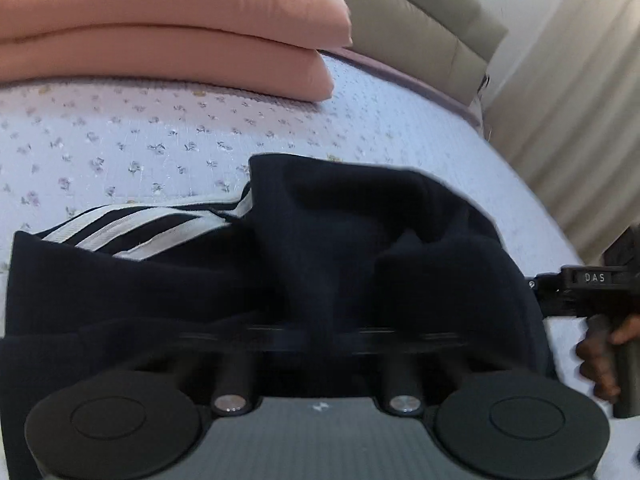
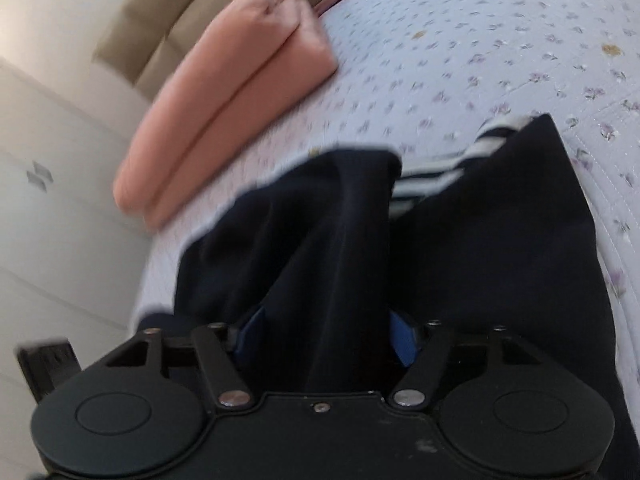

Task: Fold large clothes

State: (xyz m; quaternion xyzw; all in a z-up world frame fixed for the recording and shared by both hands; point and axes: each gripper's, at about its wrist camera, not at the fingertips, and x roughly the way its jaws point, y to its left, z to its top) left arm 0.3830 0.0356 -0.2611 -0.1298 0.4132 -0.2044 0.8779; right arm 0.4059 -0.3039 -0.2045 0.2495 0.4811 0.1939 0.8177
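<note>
Both my grippers, left gripper [image 1: 320, 336] and right gripper [image 2: 320, 336], clench the navy garment [image 1: 360, 248], which trails straight ahead (striped edge farthest).

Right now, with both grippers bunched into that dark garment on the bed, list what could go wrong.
1. The navy garment is gathered thickly around the right gripper, so lifting may drag several layers and spoil the fold.
2. The folded pink blanket lies close behind; a forward swing could knock it.
3. The garment hides the left gripper, so its hold cannot be checked.
</note>
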